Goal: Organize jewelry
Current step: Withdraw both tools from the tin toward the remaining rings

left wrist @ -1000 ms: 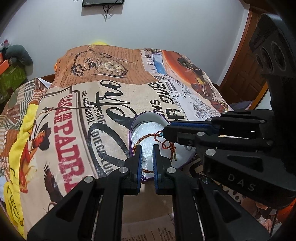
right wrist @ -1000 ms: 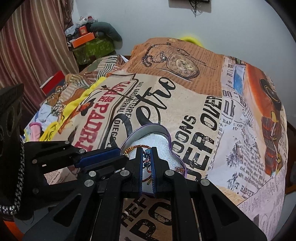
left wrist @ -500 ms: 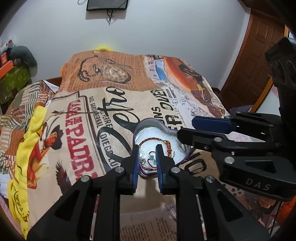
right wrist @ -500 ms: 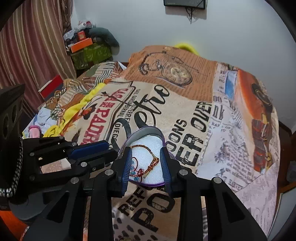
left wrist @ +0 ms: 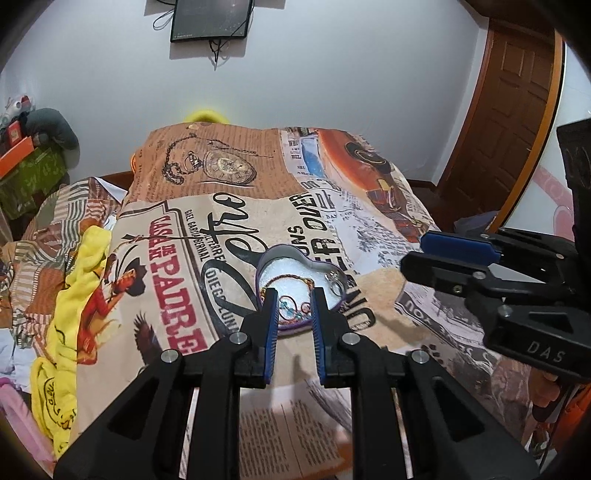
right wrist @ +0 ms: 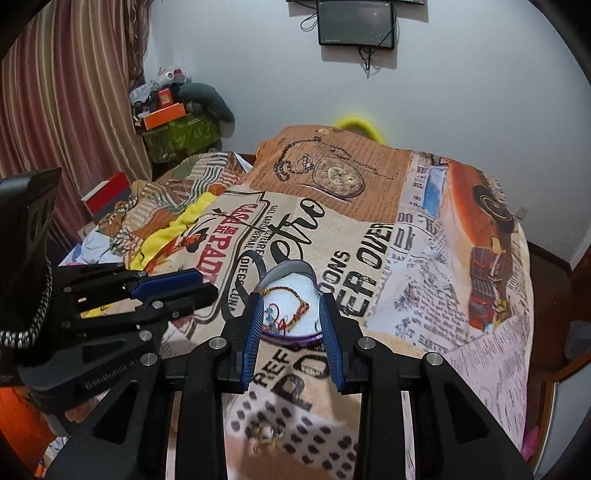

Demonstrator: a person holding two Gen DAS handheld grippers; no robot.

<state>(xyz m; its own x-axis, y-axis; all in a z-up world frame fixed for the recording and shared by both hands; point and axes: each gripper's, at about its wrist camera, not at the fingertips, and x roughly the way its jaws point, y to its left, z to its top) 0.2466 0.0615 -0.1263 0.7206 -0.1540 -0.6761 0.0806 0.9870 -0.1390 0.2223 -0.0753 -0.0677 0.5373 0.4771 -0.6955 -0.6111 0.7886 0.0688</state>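
Currently both grippers hang above the bed, empty, fingers spread apart. Left gripper (left wrist: 294, 295): blue pads parted, nothing between them; the tin (left wrist: 301, 291) shows through the gap, below and beyond the tips. Right gripper (right wrist: 291, 301): pads wider apart, also holding nothing, framing the same tin (right wrist: 290, 306) from the other side.

Tin is heart-shaped, purple-rimmed, lidless, lined with white foam. It sits on the printed blanket (left wrist: 229, 236), near the middle of the bed. Inside: a red-brown cord bracelet (right wrist: 286, 299) looped across the foam, with small blue-green beads (right wrist: 269, 317) at its near-left end. A silver ring-like piece (left wrist: 334, 284) lies at the tin's right lobe; exact type cannot be told.

A small gold item (right wrist: 267, 435) lies on the blanket at the near edge, under the right gripper, well apart from the tin; blurred, so its kind is unclear.

Yellow cloth (left wrist: 62, 347) bunched at the blanket's left side. Dark screen (right wrist: 356, 22) on the wall.
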